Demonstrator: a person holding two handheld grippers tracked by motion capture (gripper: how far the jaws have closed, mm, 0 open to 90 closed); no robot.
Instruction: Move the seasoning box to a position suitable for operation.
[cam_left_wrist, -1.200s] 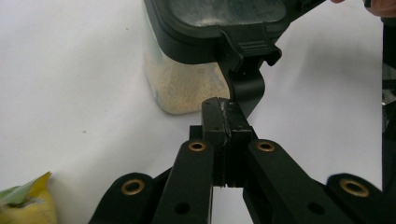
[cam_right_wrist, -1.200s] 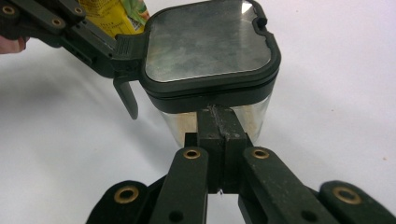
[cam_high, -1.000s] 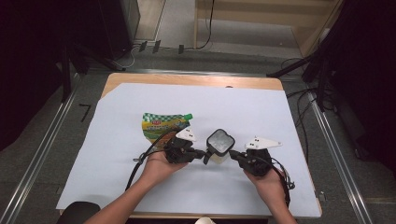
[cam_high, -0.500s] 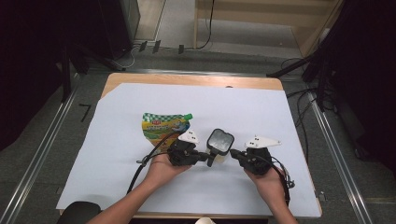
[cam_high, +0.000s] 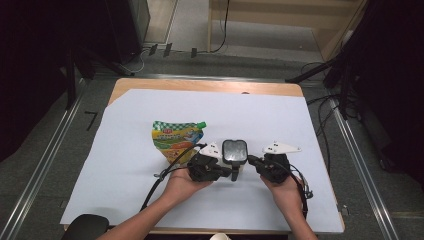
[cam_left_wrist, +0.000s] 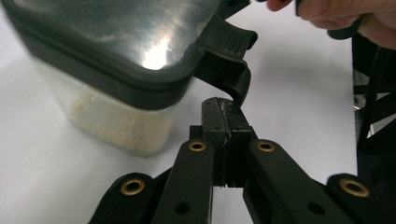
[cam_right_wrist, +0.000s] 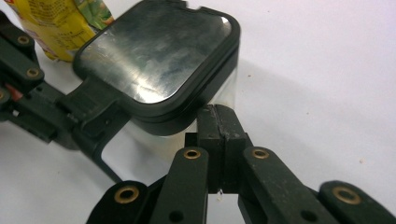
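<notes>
The container's (cam_left_wrist: 116, 70) blurred contents are perhaps granular.

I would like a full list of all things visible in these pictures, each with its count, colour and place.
Container: one, clear body with a black-rimmed silvery lid, near the table's front, between the two grippers.
Lid latch: one, black, sticking out from the lid just above the left gripper's jaws.
Pouch: one, green and yellow with a green cap, lying flat left of the container.
Sheet: one, white, covering the table.
Table: one, wooden, edge showing at the far side.
Left gripper: one, black, jaws together, under the latch.
Right gripper: one, black, jaws together, beside the container.
Hands: two, holding the grippers.
</notes>
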